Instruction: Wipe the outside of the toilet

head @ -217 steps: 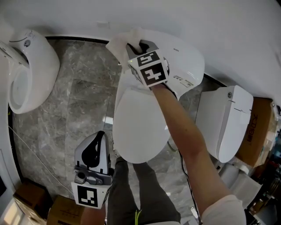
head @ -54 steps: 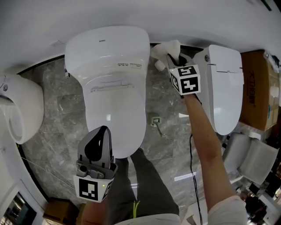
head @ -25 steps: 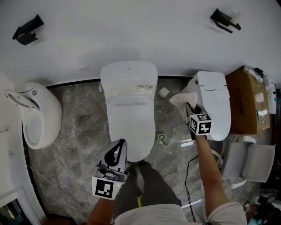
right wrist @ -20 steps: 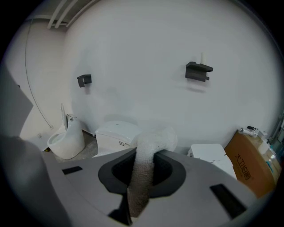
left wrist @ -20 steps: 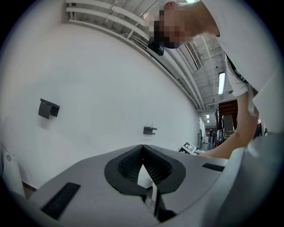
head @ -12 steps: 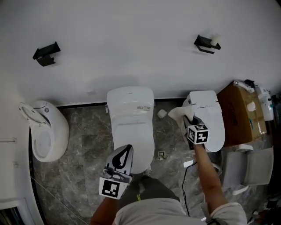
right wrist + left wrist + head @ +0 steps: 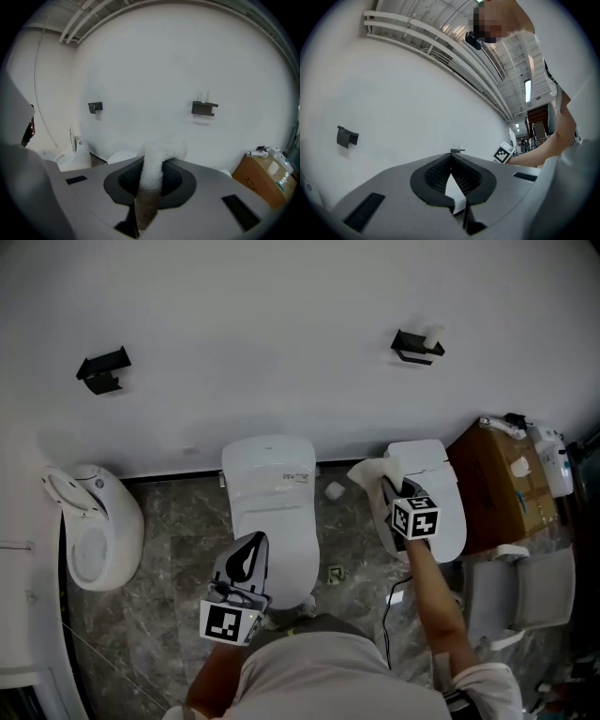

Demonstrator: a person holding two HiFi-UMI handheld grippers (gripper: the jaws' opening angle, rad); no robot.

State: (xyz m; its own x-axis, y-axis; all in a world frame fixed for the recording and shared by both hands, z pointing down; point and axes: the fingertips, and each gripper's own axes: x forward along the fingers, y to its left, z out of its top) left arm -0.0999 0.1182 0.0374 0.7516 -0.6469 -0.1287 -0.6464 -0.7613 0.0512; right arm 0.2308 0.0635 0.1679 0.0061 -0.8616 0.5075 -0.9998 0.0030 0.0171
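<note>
The white toilet (image 7: 269, 512) stands against the wall in the middle of the head view, lid down. My right gripper (image 7: 386, 487) is held in the air to its right, above the neighbouring toilet (image 7: 429, 491), and is shut on a white cloth (image 7: 368, 472). In the right gripper view the cloth (image 7: 156, 161) sticks up from between the jaws, with the toilet (image 7: 120, 156) low behind it. My left gripper (image 7: 254, 541) hangs over the toilet's front end, shut and empty. The left gripper (image 7: 451, 156) view shows only the wall beyond its closed jaws.
A third white fixture (image 7: 89, 536) stands at the left. A cardboard box (image 7: 502, 482) with bottles on top sits at the right, beside a grey chair (image 7: 525, 592). Two black brackets (image 7: 103, 367) (image 7: 415, 344) hang on the wall. A small white piece (image 7: 335, 490) and a cable (image 7: 392, 601) lie on the marble floor.
The head view has pulled far back and up from the toilet. My right gripper, still holding the cloth, went from the gap beside the toilet to above the right-hand toilet. The left gripper stayed shut.
</note>
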